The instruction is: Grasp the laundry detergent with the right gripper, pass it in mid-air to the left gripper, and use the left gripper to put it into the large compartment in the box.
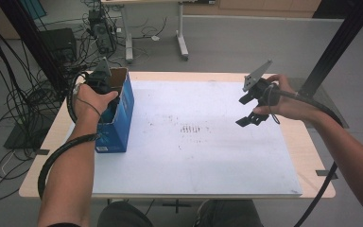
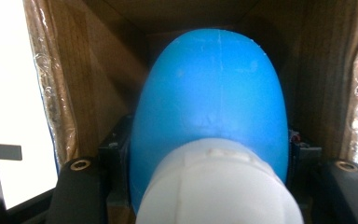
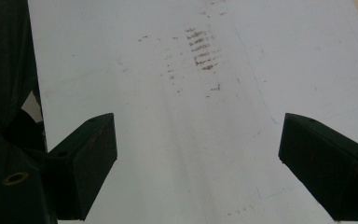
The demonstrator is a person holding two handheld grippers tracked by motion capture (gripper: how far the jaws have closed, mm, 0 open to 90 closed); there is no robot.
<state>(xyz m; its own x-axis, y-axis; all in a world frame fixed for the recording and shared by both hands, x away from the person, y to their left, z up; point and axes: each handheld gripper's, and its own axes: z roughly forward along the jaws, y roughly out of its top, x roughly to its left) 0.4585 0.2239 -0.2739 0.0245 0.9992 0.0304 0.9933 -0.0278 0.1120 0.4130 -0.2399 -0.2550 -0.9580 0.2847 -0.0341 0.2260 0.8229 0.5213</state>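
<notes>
Rounded blue plastic bottle with white cap (image 2: 209,93), clamped in left gripper (image 1: 99,87) inside the open blue cardboard box (image 1: 120,118). Right gripper (image 3: 198,154) jaws wide, empty, above scuffed white counter (image 1: 208,156). Cables litter grey floor (image 1: 246,42).

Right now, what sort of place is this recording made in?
Probably a lab or workshop set up for recording: loose cables and equipment on the floor, a black frame post, and a table with a white board on it.

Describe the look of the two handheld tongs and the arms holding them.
Both the left tongs and right tongs are black, each topped by a grey three-cornered plate and trailing a thick black cable. The right tongs' jaws are blocky black pads. Forearms are bare, no sleeves.
</notes>
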